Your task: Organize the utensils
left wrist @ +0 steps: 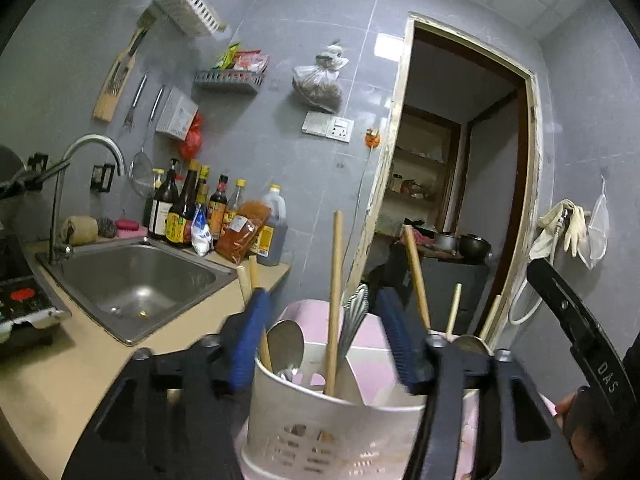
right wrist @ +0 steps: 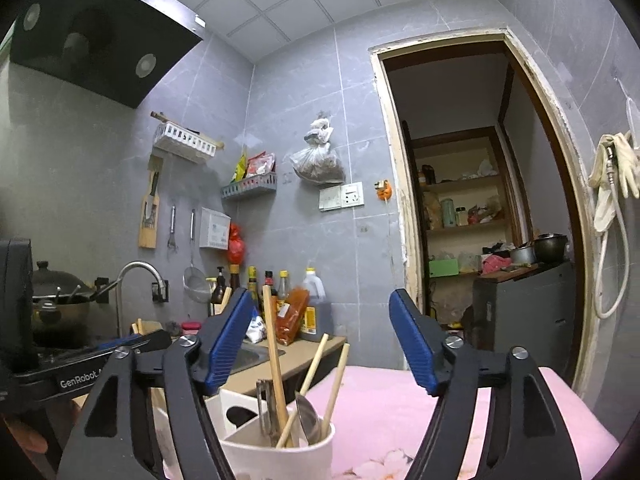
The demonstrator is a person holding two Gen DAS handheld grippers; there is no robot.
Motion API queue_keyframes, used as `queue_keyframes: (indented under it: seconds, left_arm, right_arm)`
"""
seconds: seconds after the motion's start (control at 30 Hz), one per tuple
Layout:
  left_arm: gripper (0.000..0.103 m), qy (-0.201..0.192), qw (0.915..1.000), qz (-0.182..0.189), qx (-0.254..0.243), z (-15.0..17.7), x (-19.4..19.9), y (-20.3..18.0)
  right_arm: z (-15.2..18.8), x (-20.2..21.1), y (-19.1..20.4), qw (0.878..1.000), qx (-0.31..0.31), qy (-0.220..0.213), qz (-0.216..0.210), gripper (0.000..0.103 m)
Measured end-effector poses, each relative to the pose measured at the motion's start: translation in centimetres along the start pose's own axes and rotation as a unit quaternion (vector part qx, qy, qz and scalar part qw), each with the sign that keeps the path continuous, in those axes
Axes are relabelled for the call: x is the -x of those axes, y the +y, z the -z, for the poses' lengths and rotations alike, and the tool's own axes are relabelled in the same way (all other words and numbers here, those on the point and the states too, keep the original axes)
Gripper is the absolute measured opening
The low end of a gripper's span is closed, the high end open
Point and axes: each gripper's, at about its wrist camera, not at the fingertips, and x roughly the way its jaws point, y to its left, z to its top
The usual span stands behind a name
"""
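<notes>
The left gripper (left wrist: pixel 324 332) has its blue pads (left wrist: pixel 248 340) spread wide, one on either side of the white utensil holder (left wrist: pixel 320 432), which sits right up against the jaws; whether the pads actually press its rim cannot be told. The holder stands on a pink cloth (right wrist: pixel 400 408) and carries wooden chopsticks (left wrist: pixel 335 304), a steel spoon (left wrist: pixel 285 346) and a fork (left wrist: pixel 354 316), all upright or leaning (a few more chopsticks poke up behind the right pad). The right gripper (right wrist: pixel 320 344) is also wide apart and holds nothing; in its view the holder sits low between the fingers (right wrist: pixel 228 340), nearer the left one, with the chopstick tips rising into the gap. To the left lies a steel sink (left wrist: pixel 136 284) with a curved faucet (left wrist: pixel 80 168), and a row of sauce bottles (left wrist: pixel 200 208) lines the grey tiled wall behind it. An open doorway (left wrist: pixel 460 168) stands beyond the holder, and rubber gloves (left wrist: pixel 564 224) hang on the wall to its right.
</notes>
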Motion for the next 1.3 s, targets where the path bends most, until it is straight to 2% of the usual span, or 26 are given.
queue_keyframes:
  seconds: [0.03,0.23,0.37,0.43,0.6,0.83,1.3]
  left_arm:
    - [0.065,0.002,1.0,0.004,-0.003,0.0,0.4,-0.3]
    - [0.068,0.023,0.9992,0.015,-0.029,0.5,1.7,-1.8]
    - [0.077,0.037,0.9983,0.025,-0.037,0.6,2.6,-2.4]
    - [0.078,0.039,0.998,0.028,-0.04,0.7,3.3,-2.7]
    - [0.086,0.052,0.9965,0.03,-0.058,0.9,4.9,-3.6]
    - [0.092,0.075,0.9943,0.027,-0.071,2.2,7.2,-4.0]
    - [0.093,0.089,0.9928,0.012,-0.079,5.0,10.6,-3.8]
  right_arm:
    - [-0.1,0.5,0.1,1.0,0.003,0.001,0.005,0.077]
    - [-0.8,3.1,-0.4,0.999,-0.003,0.007,0.031,0.086]
    - [-1.2,4.9,-1.5,0.998,-0.017,0.017,0.057,0.093]
    - [-1.4,6.0,-2.1,0.997,-0.023,0.026,0.067,0.098]
    - [-1.5,8.3,-2.9,0.995,-0.018,0.055,0.085,0.103]
    - [-1.5,12.1,-3.6,0.99,-0.009,0.089,0.112,0.103]
    - [-0.3,17.7,-2.7,0.974,0.0,0.131,0.182,0.103]
